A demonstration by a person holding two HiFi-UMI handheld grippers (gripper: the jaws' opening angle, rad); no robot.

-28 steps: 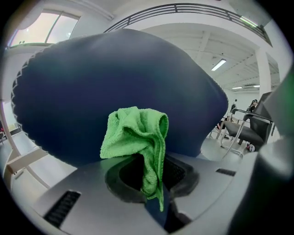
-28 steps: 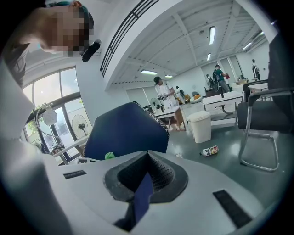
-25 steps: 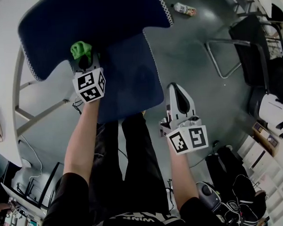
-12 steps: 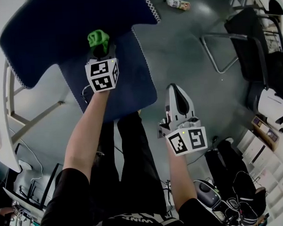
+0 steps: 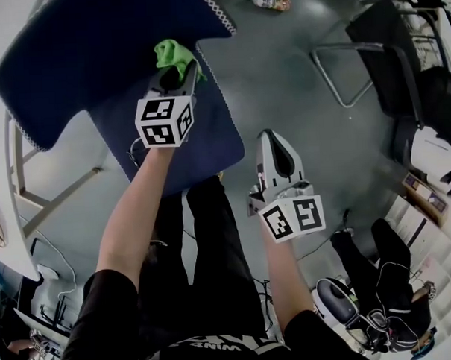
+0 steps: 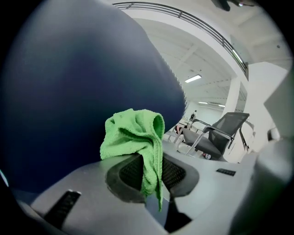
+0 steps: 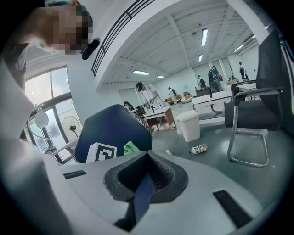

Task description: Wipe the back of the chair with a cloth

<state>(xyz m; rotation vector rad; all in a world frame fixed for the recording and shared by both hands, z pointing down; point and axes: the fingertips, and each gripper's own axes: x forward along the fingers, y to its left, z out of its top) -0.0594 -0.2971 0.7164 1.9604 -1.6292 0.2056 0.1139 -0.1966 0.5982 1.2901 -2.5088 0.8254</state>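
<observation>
The dark blue chair back (image 5: 86,55) fills the upper left of the head view, with the seat (image 5: 209,139) below it. My left gripper (image 5: 177,67) is shut on a crumpled green cloth (image 5: 174,54), which rests against the back's lower right part near its white-stitched edge. In the left gripper view the green cloth (image 6: 135,137) hangs out of the closed jaws against the chair back (image 6: 69,87). My right gripper (image 5: 271,138) hangs shut and empty over the floor, right of the seat. From the right gripper view I see the chair back (image 7: 110,126) and the cloth (image 7: 132,147).
A bottle (image 5: 270,0) lies on the grey floor beyond the chair. Black office chairs (image 5: 399,63) stand at the right, white table frames (image 5: 39,191) at the left. A white bin (image 7: 189,125) and people stand farther off. Bags (image 5: 373,311) lie at the lower right.
My left gripper has slid the green cloth rightward across the chair back, toward its right edge. The right gripper has hardly moved.
</observation>
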